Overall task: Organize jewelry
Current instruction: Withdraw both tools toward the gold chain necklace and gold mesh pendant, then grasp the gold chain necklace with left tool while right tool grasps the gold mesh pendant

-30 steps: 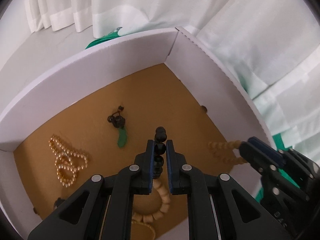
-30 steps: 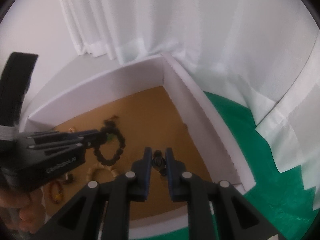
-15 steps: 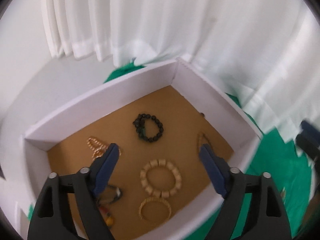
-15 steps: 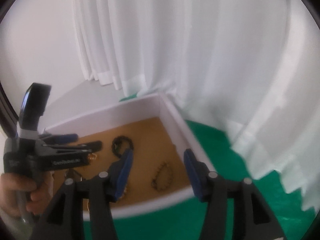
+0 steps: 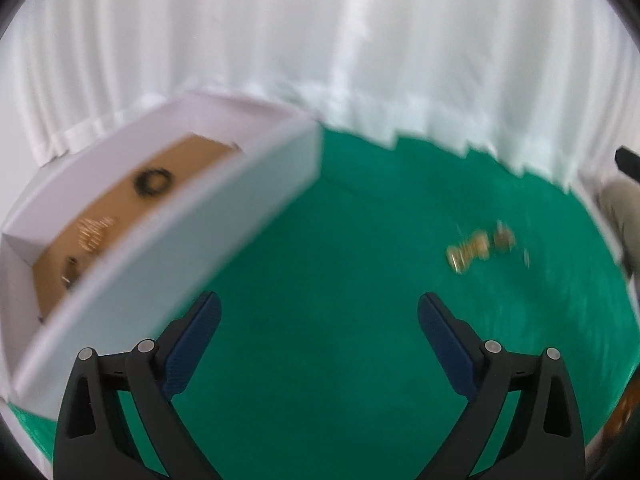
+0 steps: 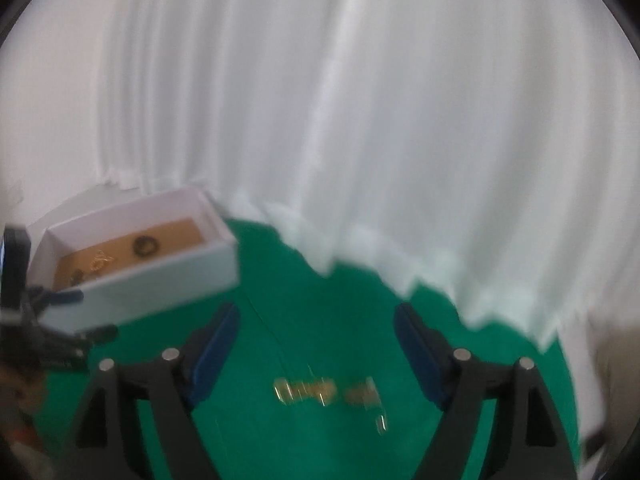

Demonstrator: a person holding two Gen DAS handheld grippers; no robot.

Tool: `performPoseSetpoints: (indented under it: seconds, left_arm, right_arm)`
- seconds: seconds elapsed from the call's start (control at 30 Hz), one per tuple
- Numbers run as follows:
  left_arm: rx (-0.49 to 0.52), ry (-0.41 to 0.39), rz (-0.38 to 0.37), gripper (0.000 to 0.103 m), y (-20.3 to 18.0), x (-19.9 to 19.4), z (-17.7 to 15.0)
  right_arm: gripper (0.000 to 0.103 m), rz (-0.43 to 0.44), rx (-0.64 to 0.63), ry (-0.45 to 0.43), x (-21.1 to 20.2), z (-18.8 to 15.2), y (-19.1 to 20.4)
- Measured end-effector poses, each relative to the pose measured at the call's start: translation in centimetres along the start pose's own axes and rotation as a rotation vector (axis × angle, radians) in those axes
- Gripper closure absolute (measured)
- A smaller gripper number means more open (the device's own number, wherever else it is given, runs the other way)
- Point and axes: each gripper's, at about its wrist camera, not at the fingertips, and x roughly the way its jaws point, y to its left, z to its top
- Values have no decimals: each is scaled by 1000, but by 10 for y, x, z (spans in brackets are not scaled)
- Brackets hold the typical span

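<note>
A white box with a brown floor sits at the left on a green cloth. Inside lie a black bead bracelet and a gold pearl piece. Blurred gold jewelry lies loose on the cloth at the right. My left gripper is open and empty above the cloth, right of the box. In the right wrist view, my right gripper is open and empty, with the gold jewelry between and below its fingers. The box is far left there.
White curtains hang behind the cloth. The left gripper and the hand holding it show at the left edge of the right wrist view. Both views are motion-blurred.
Both grippers let go of their black bead bracelets in the box, opened, then pulled back and swung right over the green cloth toward the loose gold jewelry.
</note>
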Motion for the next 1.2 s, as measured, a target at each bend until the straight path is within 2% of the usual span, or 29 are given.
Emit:
performPoseSetpoints:
  seconds: [0.07, 0.17, 0.23, 0.33, 0.5, 0.7, 0.8, 0.9, 1.03, 1.1, 1.2]
  left_arm:
    - [42, 34, -6, 4, -23, 14, -18]
    - [91, 88, -36, 4, -52, 28, -38]
    - [113, 117, -64, 4, -65, 33, -45]
    - [153, 138, -93, 4, -80, 33, -50]
    - [184, 125, -37, 4, -98, 30, -41]
    - [208, 141, -90, 4, -108, 34, -34]
    - [255, 150, -88, 4, -116, 43, -22]
    - [304, 168, -122, 4, -127, 54, 1]
    - [315, 216, -191, 4, -137, 83, 31]
    - [332, 235, -204, 4, -144, 103, 42]
    - [373, 234, -180, 4, -156, 127, 50]
  right_arm:
    - [22, -22, 98, 54, 2, -41, -29]
    - [22, -58, 184, 137, 12, -92, -49]
    - [22, -60, 208, 173, 17, -116, -52]
    - [22, -40, 221, 199, 19, -134, -51]
    - [22, -7, 179, 237, 33, -126, -34]
    - [22, 12, 151, 264, 43, -125, -21]
    - [22, 13, 161, 289, 46, -128, -25]
    - [22, 26, 209, 315, 50, -129, -37]
    - [22, 67, 333, 355, 64, -124, -63]
    - [22, 75, 386, 358, 68, -123, -74]
    - [22, 88, 425, 354, 71, -123, -81]
